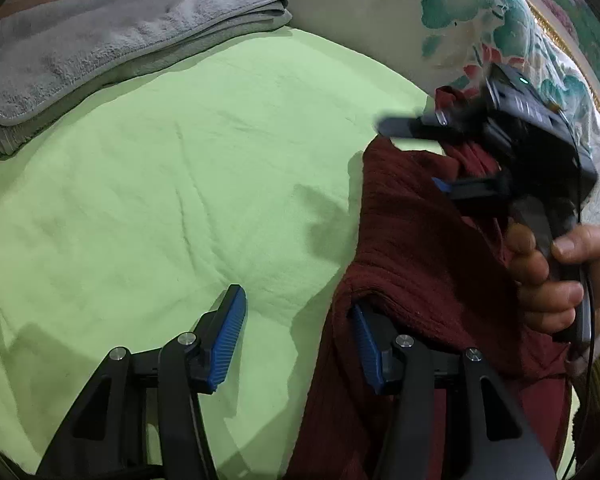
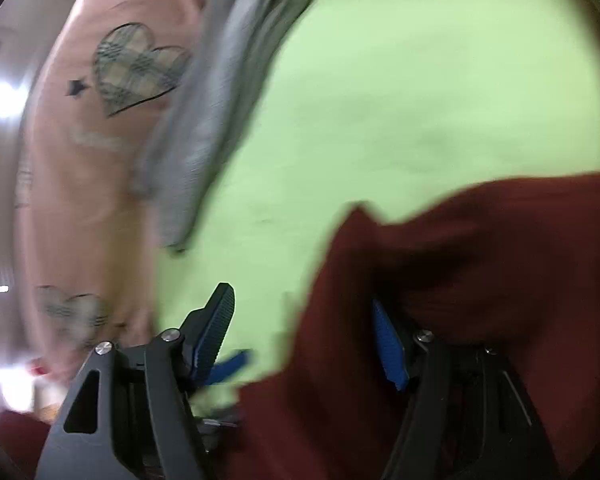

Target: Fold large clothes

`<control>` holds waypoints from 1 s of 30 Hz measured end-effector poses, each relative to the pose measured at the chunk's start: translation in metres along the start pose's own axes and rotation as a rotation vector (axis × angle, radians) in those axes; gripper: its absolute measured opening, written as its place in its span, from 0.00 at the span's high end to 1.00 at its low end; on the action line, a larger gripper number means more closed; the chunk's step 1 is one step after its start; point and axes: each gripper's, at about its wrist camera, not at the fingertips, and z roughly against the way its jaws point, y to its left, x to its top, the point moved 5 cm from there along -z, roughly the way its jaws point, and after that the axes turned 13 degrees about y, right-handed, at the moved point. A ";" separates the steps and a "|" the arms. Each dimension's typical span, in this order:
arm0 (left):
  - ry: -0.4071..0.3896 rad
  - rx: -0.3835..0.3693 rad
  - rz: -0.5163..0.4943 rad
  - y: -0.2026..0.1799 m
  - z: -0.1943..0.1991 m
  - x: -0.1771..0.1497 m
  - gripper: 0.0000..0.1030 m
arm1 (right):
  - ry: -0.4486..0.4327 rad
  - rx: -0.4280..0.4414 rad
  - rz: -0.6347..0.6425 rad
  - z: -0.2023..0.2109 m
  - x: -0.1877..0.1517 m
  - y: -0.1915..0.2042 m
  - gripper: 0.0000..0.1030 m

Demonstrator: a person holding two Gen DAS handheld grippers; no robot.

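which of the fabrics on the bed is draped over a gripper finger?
The dark red garment: it covers the left gripper's right finger. The folded grey towel lies apart, at the green sheet's far edge.

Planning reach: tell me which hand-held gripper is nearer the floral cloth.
Right. The right hand-held gripper is just in front of the floral cloth; the left hand-held gripper sits farther back, across the green sheet.

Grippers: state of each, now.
Left gripper: open, maroon garment draped over one finger.
Right gripper: open, same garment over one finger.
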 end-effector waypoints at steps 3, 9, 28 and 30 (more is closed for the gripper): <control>-0.003 -0.016 0.015 0.003 0.003 -0.001 0.48 | -0.096 0.115 -0.030 -0.001 0.019 0.006 0.33; 0.013 0.044 -0.017 0.008 0.020 -0.010 0.51 | -0.377 0.147 -0.139 0.041 0.009 -0.002 0.33; 0.032 0.127 -0.199 -0.043 0.010 0.033 0.50 | -0.786 -0.763 -0.644 0.242 -0.359 -0.071 0.54; 0.054 0.128 -0.212 -0.047 0.002 0.032 0.50 | -0.721 -0.783 -0.632 0.234 -0.360 -0.080 0.58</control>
